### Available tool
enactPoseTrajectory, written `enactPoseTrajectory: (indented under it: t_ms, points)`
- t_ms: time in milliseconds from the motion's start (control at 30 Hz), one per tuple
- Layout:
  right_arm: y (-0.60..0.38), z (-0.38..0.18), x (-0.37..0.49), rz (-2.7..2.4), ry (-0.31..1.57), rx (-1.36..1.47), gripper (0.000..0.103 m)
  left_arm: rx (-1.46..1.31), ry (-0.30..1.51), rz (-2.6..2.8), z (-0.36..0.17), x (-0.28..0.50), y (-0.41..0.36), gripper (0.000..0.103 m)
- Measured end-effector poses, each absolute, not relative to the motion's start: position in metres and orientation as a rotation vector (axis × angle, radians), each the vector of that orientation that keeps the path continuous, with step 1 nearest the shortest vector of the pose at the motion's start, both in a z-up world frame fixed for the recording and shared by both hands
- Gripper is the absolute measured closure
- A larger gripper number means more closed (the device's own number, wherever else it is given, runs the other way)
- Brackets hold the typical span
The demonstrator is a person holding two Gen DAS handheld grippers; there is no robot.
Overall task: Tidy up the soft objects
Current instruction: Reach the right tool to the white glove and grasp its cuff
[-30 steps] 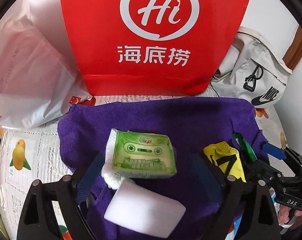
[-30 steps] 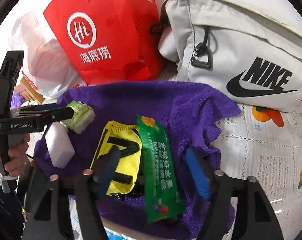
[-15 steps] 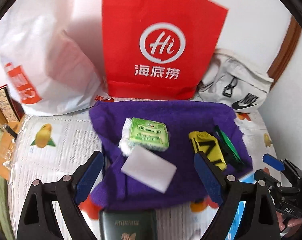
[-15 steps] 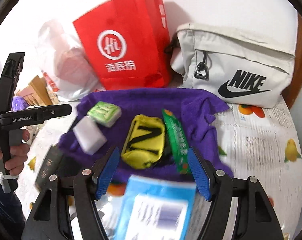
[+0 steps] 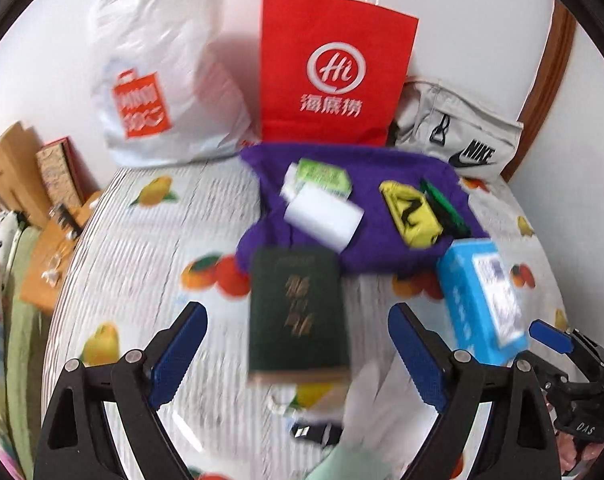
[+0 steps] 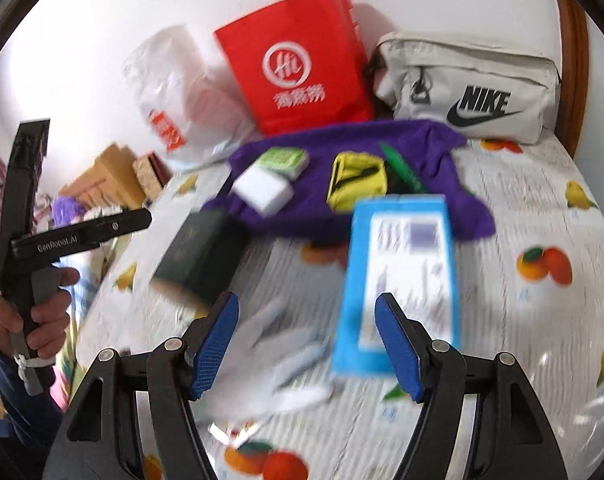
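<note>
A purple towel [image 5: 382,248] [image 6: 322,216] lies at the back of the fruit-print table. On it sit a green tissue pack [image 5: 322,176] [image 6: 283,160], a white sponge [image 5: 324,216] [image 6: 261,190], a yellow pouch [image 5: 410,212] [image 6: 356,180] and a green snack bar [image 5: 442,208] [image 6: 402,170]. A white glove [image 6: 269,364] [image 5: 366,404] lies near the front, by my right gripper [image 6: 306,344]. My left gripper [image 5: 295,354] is open and empty over a dark green booklet [image 5: 297,316] [image 6: 199,252]. My right gripper is open and empty.
A blue box [image 5: 482,300] [image 6: 402,276] lies in front of the towel. A red paper bag [image 5: 336,76] [image 6: 297,64], a white plastic bag [image 5: 157,92] and a grey Nike bag [image 6: 474,88] stand along the wall. Cardboard boxes [image 5: 5,168] sit left of the table.
Both grippers have pulled back and up from the towel, open and empty throughout. The booklet, blue box and glove have come into view in front of the towel.
</note>
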State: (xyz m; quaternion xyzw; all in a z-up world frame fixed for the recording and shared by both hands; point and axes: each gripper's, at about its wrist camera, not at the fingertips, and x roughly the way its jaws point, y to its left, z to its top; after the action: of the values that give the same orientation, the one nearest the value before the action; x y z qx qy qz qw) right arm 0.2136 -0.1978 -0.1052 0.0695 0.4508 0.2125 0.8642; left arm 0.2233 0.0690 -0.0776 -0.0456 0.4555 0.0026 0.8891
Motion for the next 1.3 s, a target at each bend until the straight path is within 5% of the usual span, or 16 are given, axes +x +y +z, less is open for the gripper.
enactPoseTrajectory:
  t_ms: [233,767,867,1000,1067,1300]
  points:
    - [-0.162,-0.127,0.168,0.482,0.943,0.077,0.024,-0.119,0.983,0.040,-0.107,0.180,0.093,0.011]
    - [-0.091,-0.191,0.167,0.499,1.060,-0.018,0.023,-0.193,1.037,0.065,-0.162,0.146,0.132,0.011]
    - [-0.086,-0.194,0.166,0.502,1.038,-0.019,0.013,-0.208,1.046,0.066,-0.166,0.146,0.136,0.011]
    - [-0.075,-0.198,0.161,0.496,0.995,-0.068,0.013,-0.203,1.056,0.067,-0.169,0.146,0.137,0.011]
    - [-0.072,-0.198,0.158,0.490,0.975,-0.093,0.023,-0.208,1.059,0.070,-0.170,0.145,0.139,0.011]
    - [-0.087,-0.191,0.160,0.551,0.973,-0.037,0.092,-0.227,1.077,0.069,-0.173,0.137,0.137,0.011]
